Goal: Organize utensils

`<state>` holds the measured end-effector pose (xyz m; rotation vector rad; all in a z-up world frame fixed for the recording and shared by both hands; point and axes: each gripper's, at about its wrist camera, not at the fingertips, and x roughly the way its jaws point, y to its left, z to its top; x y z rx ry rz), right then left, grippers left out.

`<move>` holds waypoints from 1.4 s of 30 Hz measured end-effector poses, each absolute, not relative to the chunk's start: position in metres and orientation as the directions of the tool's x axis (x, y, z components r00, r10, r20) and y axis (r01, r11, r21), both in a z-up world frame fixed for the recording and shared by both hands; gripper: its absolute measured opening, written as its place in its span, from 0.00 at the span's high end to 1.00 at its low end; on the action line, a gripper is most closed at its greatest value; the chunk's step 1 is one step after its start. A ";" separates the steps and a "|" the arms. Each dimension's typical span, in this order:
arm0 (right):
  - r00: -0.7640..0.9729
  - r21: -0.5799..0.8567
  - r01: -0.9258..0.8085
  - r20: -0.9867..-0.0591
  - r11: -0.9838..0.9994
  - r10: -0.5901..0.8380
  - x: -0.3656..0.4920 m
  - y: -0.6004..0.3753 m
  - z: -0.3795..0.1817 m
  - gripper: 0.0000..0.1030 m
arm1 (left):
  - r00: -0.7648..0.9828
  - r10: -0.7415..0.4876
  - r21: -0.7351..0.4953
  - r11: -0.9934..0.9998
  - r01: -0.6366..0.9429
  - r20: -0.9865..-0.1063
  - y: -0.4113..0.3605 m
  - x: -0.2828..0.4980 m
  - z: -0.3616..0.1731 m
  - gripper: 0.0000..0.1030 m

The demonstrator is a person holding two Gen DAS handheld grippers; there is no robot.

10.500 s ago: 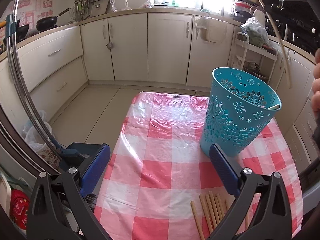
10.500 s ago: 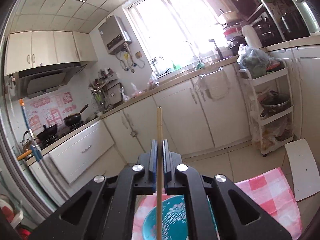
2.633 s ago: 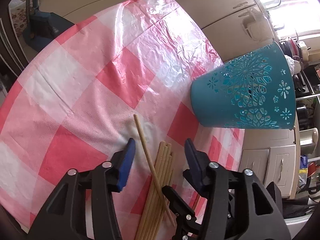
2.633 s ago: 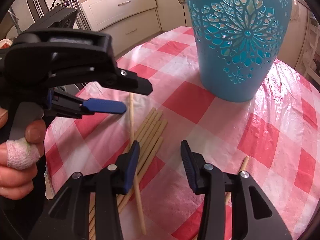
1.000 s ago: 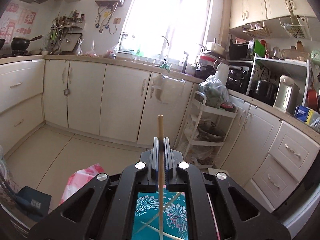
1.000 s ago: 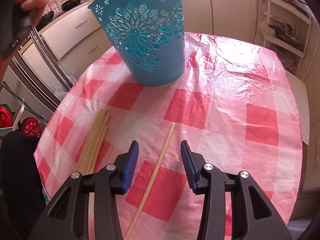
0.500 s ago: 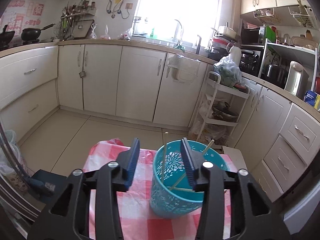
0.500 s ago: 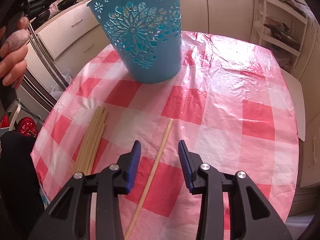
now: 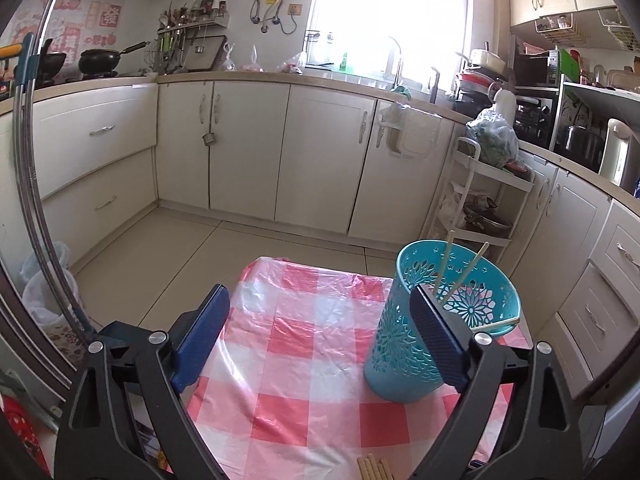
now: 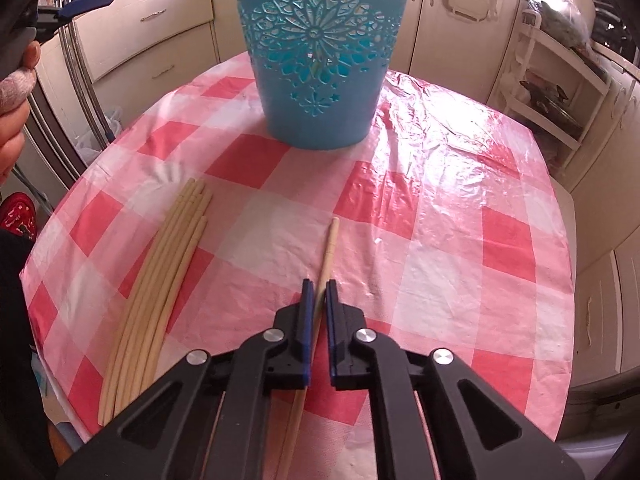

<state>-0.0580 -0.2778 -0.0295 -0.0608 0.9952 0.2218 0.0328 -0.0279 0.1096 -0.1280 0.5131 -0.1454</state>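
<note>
One chopstick [image 10: 329,245] is lying on the checked tablecloth [image 10: 440,216], and the right gripper [image 10: 319,294] is clamping down on it. Left gripper [image 9: 320,332] has just been opening wide, nothing between its jaws, hovering near the blue basket [image 9: 400,344]

The single chopstick [image 10: 329,245] blurs between the jaws; its near end is hidden.

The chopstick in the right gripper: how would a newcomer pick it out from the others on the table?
Start at the blue cut-out basket on the pink checked tablecloth. In front of it, a bundle of chopsticks lies to the left. The single chopstick lies alone to its right, its near part clamped by the right gripper.
</note>
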 end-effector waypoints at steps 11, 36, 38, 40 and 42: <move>0.557 0.366 -0.169 -0.731 0.915 0.395 -0.065 -0.312 0.004 0.95 | 0.843 -0.179 -0.186 0.978 0.096 -0.507 -0.029 0.035 0.105 0.12; 0.928 0.487 -0.208 -0.175 0.848 0.329 0.070 -0.309 0.163 0.95 | 0.813 -0.164 -0.245 0.969 0.027 -0.558 -0.017 0.048 0.094 0.09; 0.936 0.468 -0.168 -0.201 0.868 0.290 0.079 -0.310 0.152 0.95 | 0.811 -0.163 -0.252 0.968 0.020 -0.562 -0.015 0.049 0.093 0.09; 0.935 0.450 -0.143 -0.232 0.881 0.270 0.085 -0.309 0.141 0.95 | 0.806 -0.163 -0.260 0.966 0.012 -0.569 -0.014 0.051 0.092 0.09; 0.929 0.428 -0.128 -0.264 0.895 0.259 0.088 -0.307 0.132 0.95 | 0.801 -0.167 -0.269 0.963 0.007 -0.575 -0.012 0.053 0.091 0.09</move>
